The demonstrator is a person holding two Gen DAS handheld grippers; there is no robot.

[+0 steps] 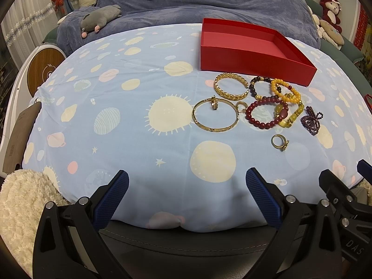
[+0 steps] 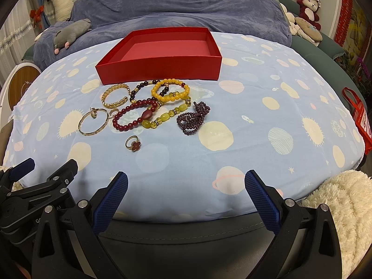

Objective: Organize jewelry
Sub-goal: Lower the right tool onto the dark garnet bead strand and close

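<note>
With both sets of jaws wide and empty at the bed's near edge, take the lone ring (image 2: 133, 144) first, pinching its band, then the red box (image 2: 160, 68).

Left gripper (image 1: 186, 189): jaws spread wide, nothing between the 2 blue-padded fingers (image 1: 111, 200). It is held low at the near edge of the patterned sheet (image 1: 139, 139), pointing across it, not touching it. Right gripper (image 2: 186, 189): same condition, jaws wide apart, pads (image 2: 262, 200) bare, also at the sheet's near edge. The 2 grippers sit side by side, each visible at the edge of the other's wrist view; the right one lies close beside the left, apart from it.
</note>
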